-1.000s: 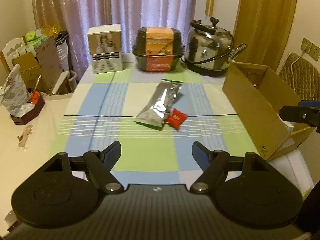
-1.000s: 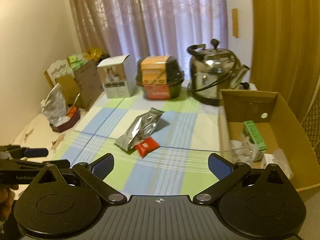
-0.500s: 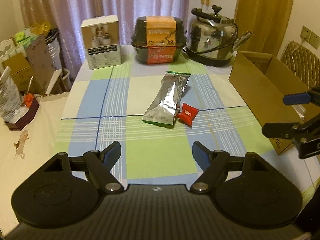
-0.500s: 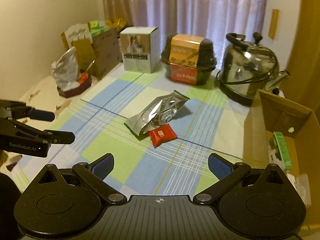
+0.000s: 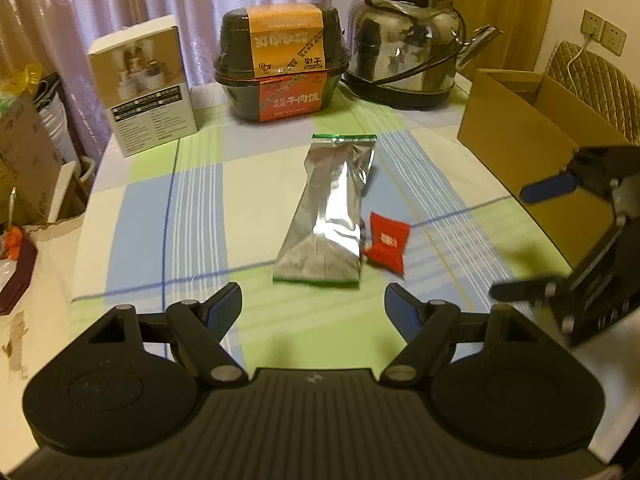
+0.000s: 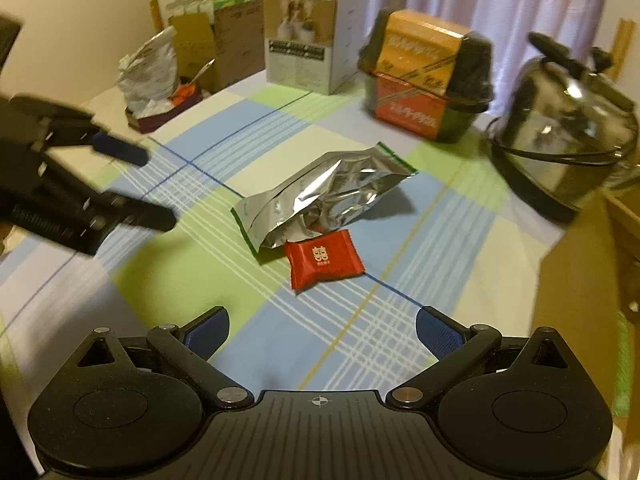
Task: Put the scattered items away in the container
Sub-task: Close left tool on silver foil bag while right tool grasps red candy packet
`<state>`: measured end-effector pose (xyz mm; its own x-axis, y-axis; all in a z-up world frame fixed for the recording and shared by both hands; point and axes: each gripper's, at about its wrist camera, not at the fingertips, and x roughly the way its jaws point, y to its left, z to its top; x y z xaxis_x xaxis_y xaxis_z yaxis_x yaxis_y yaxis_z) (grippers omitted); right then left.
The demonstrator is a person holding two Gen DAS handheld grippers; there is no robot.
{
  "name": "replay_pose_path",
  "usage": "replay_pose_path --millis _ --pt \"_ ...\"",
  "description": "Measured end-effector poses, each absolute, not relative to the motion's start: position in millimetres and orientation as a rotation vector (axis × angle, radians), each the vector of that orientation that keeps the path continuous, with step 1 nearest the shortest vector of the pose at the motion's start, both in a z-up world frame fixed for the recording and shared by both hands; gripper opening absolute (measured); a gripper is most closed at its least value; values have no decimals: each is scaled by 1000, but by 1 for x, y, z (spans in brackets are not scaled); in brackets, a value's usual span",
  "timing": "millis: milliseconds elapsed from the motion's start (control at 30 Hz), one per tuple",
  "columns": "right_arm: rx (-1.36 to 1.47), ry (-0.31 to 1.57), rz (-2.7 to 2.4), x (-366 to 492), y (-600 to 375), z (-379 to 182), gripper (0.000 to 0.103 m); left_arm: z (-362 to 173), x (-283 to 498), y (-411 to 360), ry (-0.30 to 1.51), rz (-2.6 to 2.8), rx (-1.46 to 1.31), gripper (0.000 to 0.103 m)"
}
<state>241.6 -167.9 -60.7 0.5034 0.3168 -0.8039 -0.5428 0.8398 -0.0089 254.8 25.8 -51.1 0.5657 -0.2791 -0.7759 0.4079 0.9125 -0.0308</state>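
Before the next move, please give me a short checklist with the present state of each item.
1. Left gripper jaws open, holding nothing: ok.
2. Right gripper jaws open, holding nothing: ok.
3. Red packet free to pick: not ok, its edge touches the silver pouch.
4. Silver pouch lying flat on the tablecloth, nothing on top: ok.
5. Cardboard box open at the top: ok; free room inside: cannot tell.
6. Grippers apart from each other: ok, but both point at the same two items.
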Motion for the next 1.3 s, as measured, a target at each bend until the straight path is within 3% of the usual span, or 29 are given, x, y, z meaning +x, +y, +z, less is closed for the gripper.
replay_pose_path --millis 633,667,733,833,933,1000,1067,1133,1167,1300 --pt "-355 955 694 320 -150 -121 103 -105 401 -29 1066 -671 286 74" --pt "-358 958 708 322 -149 -122 93 -106 404 -29 1067 -676 295 73" --pt "-374 971 721 326 -146 -128 85 -109 407 -31 1069 -683 303 67" --pt "-378 971 720 330 -142 -134 85 -113 409 -31 1073 -698 310 66" --pt "-362 972 715 331 -141 -138 84 -116 409 -32 1075 -717 306 57" --pt "-359 964 707 330 -140 -138 80 -118 408 -32 1076 -720 304 52" --pt "-357 959 689 330 -139 -135 66 -117 406 -33 1072 -720 320 45" --pt "-344 969 679 329 -140 -134 65 -116 404 -33 1073 -722 321 44" --pt "-348 973 675 327 -140 -134 56 -115 402 -32 1075 -721 328 44" --pt "-334 996 638 312 -143 -132 54 -112 387 -28 1077 -708 352 43"
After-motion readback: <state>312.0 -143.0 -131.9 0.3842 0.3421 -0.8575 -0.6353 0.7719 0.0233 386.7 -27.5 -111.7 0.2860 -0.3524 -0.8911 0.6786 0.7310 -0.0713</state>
